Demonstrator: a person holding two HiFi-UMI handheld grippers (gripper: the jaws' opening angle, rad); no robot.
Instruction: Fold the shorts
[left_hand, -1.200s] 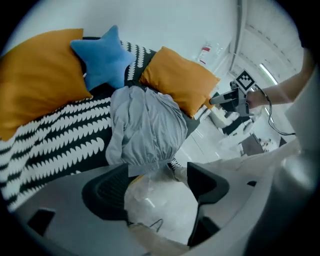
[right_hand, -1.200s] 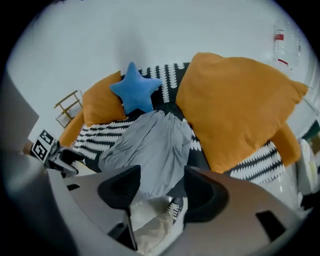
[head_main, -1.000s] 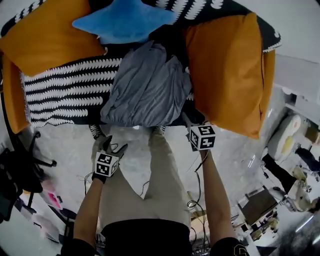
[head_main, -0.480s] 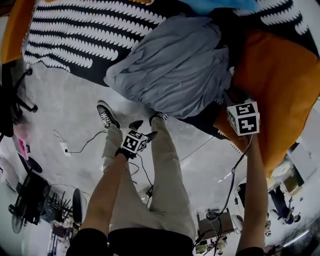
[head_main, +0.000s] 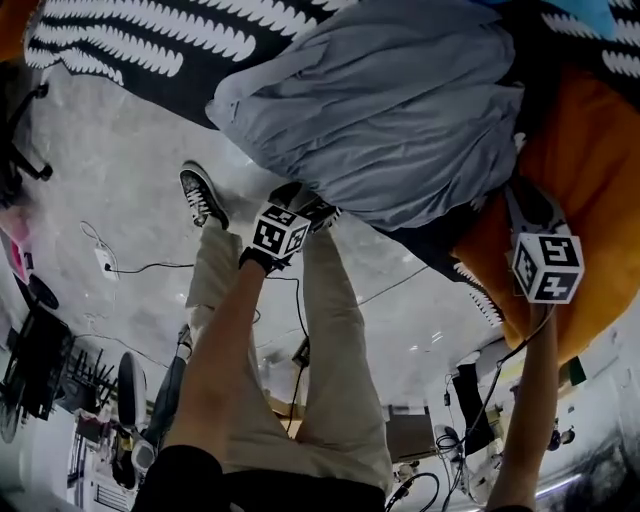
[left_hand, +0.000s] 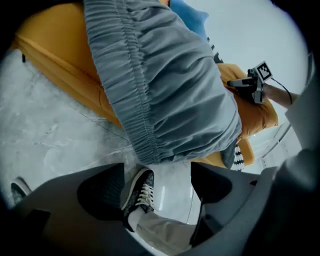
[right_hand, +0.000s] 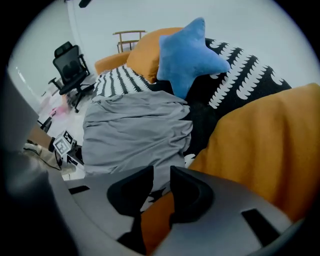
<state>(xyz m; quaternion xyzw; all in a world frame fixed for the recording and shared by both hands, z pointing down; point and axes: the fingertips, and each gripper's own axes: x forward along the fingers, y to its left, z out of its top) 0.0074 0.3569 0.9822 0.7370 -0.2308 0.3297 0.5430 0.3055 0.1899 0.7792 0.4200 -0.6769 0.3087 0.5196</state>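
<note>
Grey shorts (head_main: 400, 110) lie rumpled and unfolded on the black-and-white cover (head_main: 150, 35), 1 end draping over its front edge.

L tongs (left_hand: 157, 175) opening wide, nothing btwn jaws; R tongs (right_hand: 161, 181) closing, narrow gap, empty; both arms stretched fwd.
</note>
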